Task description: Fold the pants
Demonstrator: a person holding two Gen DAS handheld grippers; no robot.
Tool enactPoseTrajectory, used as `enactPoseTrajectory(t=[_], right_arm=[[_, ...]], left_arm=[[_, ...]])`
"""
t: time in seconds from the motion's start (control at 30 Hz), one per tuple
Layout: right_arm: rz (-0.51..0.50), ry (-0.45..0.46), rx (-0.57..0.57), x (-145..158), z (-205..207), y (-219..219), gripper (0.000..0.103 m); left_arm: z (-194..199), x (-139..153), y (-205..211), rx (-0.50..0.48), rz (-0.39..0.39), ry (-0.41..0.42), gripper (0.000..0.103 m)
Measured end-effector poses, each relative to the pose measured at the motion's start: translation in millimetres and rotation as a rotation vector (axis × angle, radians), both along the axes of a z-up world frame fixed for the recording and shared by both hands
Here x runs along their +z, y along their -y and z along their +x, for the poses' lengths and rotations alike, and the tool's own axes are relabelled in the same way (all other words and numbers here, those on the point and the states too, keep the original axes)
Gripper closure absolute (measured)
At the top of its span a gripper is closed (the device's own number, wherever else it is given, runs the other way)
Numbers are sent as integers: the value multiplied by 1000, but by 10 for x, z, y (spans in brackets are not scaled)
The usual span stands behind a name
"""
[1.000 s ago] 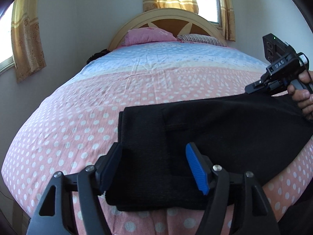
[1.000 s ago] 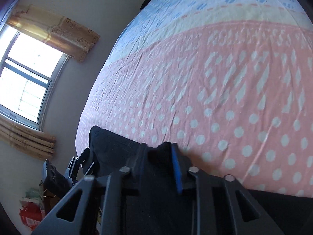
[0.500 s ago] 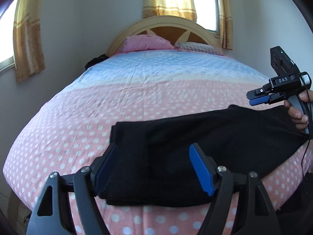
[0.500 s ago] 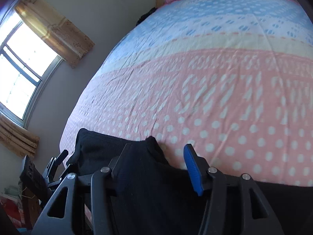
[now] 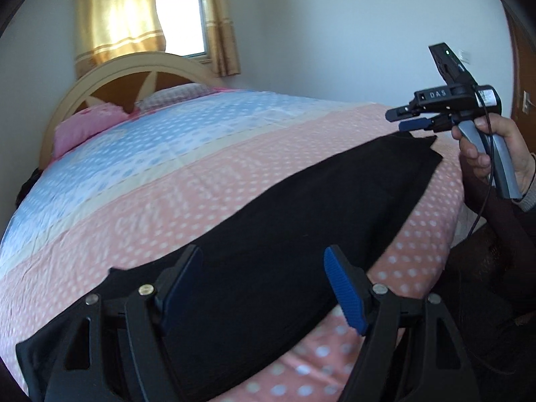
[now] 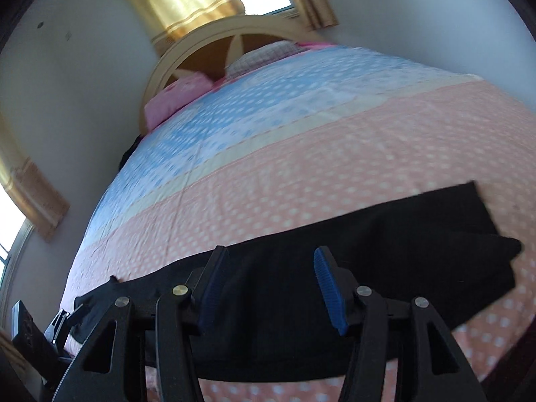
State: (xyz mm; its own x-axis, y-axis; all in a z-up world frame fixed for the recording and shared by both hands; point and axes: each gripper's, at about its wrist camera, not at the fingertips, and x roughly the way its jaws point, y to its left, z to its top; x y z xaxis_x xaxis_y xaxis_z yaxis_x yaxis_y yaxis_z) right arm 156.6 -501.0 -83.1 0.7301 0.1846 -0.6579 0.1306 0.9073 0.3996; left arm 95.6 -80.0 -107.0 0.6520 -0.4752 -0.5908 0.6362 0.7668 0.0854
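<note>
Both grippers' fingers (image 5: 348, 294) apart, empty; black pants (image 5: 301, 227) partly hidden behind them.

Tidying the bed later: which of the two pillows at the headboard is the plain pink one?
The left pillow, nearer the bed's left edge, is plain pink; the checked pillow lies to its right.

Both wrist cameras look forward and downward along their own tongs, low and close over the black pants (image 5: 301, 207) at the bed's (image 5: 167, 181) foot, facing the headboard (image 5: 110, 77). The left view catches the right tongs (image 5: 407, 119) at its right edge; both share pants, bedspread, pillows and curtained window.
</note>
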Motion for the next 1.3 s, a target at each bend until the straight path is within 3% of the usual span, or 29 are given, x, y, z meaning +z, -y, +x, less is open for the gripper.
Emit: enactPoseTrajectory(t=[0.1,0.2,0.37,0.57,0.6,0.63,0.8,1.0,1.03,1.1,1.3], right_arm=[[27,8,-70,-45,-223,378,48],[55,-7,-130,-111,-332,654,48],[129,-30,-190,-150,-430,995,48],[130,-61,-251,-235,-578,1179,48],[142,-71,-266,-281,-593,1227,48],[163,-75,-276,-322,-602,1275,48],[218,-51,-284,-431,-592,1392,48],[273,-24,-272,-586,-426,1488,49],[260,-27,-276,-593,-401,1496,66],[227,-11,-255,-566,-353,1485,88],[199,70,-224,-365,-391,1486,94]], left_arm=[[-56,-93,462,-90,51,-2,26],[-95,-204,722,-126,101,-16,35],[14,-367,776,-113,169,-55,41],[71,-438,740,-102,156,-92,42],[68,-433,746,-101,161,-88,46],[68,-432,748,-107,163,-93,58],[75,-394,706,-120,151,-138,79],[114,-411,726,-113,162,-143,90],[125,-403,727,-110,158,-147,93],[140,-361,731,-101,156,-141,94],[144,-261,670,-121,113,-142,96]])
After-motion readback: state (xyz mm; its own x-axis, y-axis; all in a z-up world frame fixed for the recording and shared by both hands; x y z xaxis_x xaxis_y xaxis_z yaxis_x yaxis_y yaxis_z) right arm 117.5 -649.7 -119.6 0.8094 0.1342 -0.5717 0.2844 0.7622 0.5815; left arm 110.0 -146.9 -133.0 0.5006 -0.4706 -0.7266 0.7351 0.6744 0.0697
